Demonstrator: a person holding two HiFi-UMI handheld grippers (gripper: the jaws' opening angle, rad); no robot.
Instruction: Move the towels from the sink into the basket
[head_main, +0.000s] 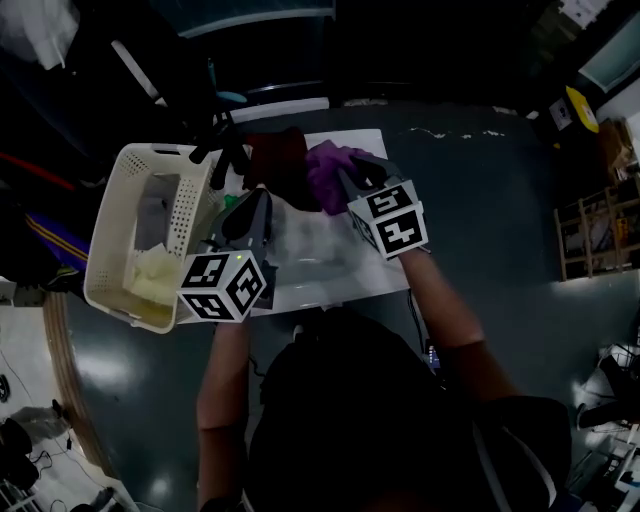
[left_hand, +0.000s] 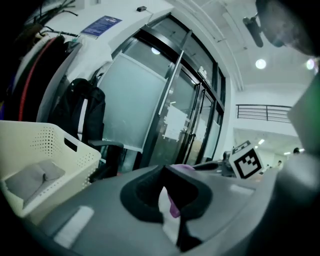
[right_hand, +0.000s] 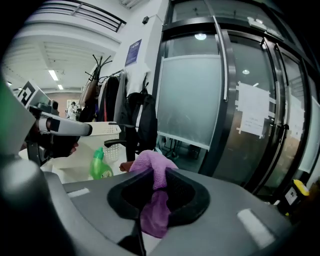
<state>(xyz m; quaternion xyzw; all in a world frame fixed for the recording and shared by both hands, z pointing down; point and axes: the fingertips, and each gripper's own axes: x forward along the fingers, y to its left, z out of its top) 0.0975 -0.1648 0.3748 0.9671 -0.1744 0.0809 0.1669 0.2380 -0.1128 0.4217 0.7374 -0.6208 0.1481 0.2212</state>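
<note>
My right gripper (head_main: 345, 182) (right_hand: 155, 185) is shut on a purple towel (head_main: 322, 172) (right_hand: 150, 162), which sticks up past the jaws and hangs down between them. To its left, my left gripper (head_main: 255, 192) (left_hand: 167, 200) has its jaws nearly together, with a dark red towel (head_main: 275, 160) (right_hand: 55, 145) bunched at its tips. Both grippers are above the white sink (head_main: 330, 265). The cream perforated basket (head_main: 135, 155) (left_hand: 50, 145) stands left of the sink. It holds a pale yellow towel (head_main: 155, 275) and a grey one (left_hand: 32, 180).
A green bottle (right_hand: 100, 167) stands by the sink near the basket. Beyond the sink are glass doors (right_hand: 200, 110), a coat rack with hanging jackets (right_hand: 107, 100) and a black chair (left_hand: 85, 120). Dark floor surrounds the sink unit.
</note>
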